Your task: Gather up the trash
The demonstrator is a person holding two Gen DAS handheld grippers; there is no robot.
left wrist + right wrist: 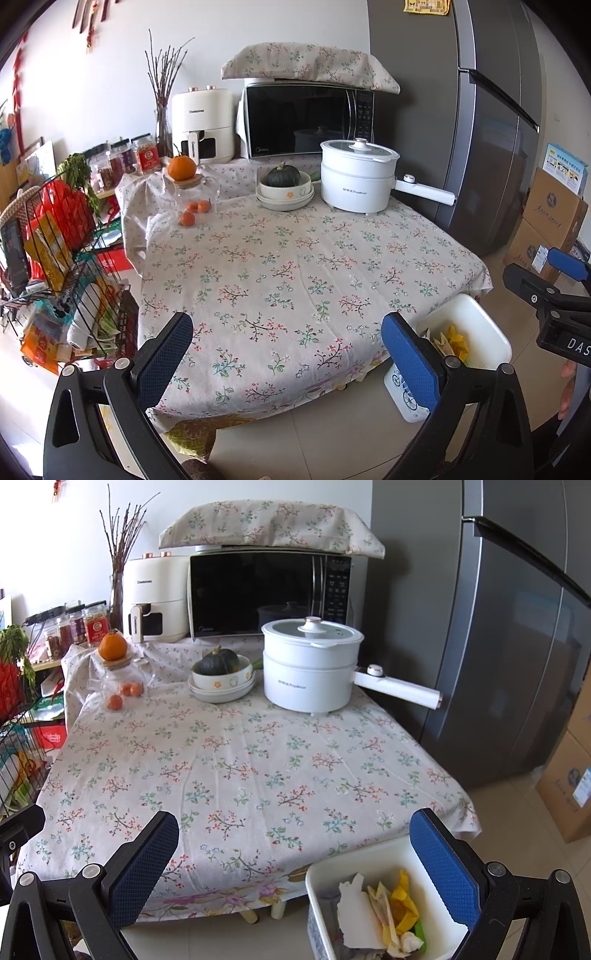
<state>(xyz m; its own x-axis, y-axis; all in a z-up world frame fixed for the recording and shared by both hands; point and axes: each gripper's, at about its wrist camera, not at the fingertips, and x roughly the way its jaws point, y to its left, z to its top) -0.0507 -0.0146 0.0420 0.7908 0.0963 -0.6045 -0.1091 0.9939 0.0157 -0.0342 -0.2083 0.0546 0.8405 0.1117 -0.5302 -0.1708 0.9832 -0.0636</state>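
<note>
A white trash bin stands on the floor at the table's near right corner. It holds crumpled white paper, yellow scraps and other bits. The bin also shows in the left wrist view. My left gripper is open and empty over the near edge of the floral tablecloth. My right gripper is open and empty, its right finger above the bin. The right gripper also shows at the right edge of the left wrist view.
At the back of the table stand a white electric pot, stacked bowls with a green squash, a glass jar with an orange on top, small oranges, a microwave and an air fryer. A fridge is right, a wire rack left.
</note>
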